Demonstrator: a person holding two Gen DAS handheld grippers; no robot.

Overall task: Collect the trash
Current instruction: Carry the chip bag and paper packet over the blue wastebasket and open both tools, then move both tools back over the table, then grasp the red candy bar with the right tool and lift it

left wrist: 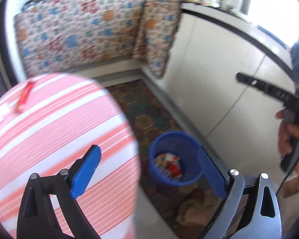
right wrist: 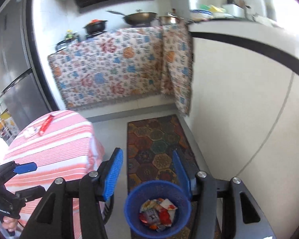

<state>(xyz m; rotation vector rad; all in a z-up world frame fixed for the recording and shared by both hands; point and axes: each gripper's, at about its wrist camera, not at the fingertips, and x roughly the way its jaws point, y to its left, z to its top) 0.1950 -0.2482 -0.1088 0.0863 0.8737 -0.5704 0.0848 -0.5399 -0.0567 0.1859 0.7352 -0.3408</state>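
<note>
A blue mesh bin (left wrist: 165, 139) (right wrist: 133, 205) stands on the floor rug with several crumpled wrappers (left wrist: 169, 165) (right wrist: 157, 213) lying inside. My left gripper (left wrist: 149, 171) is open above it, with nothing between its blue pads. My right gripper (right wrist: 147, 171) is also open and empty, hanging just over the bin's far rim. On the pink-striped table (left wrist: 59, 129) (right wrist: 53, 145) at the left lie a red wrapper (left wrist: 25, 95) (right wrist: 46, 124) and a white scrap (left wrist: 0, 113) (right wrist: 29, 132), well away from both grippers.
A patterned rug (right wrist: 155, 143) runs along white cabinets (right wrist: 239, 109) on the right. A floral cloth (right wrist: 109, 69) covers the far counter, with pots on top. A grey fridge (right wrist: 12, 63) stands at the left. A crumpled rag (left wrist: 191, 207) lies beside the bin.
</note>
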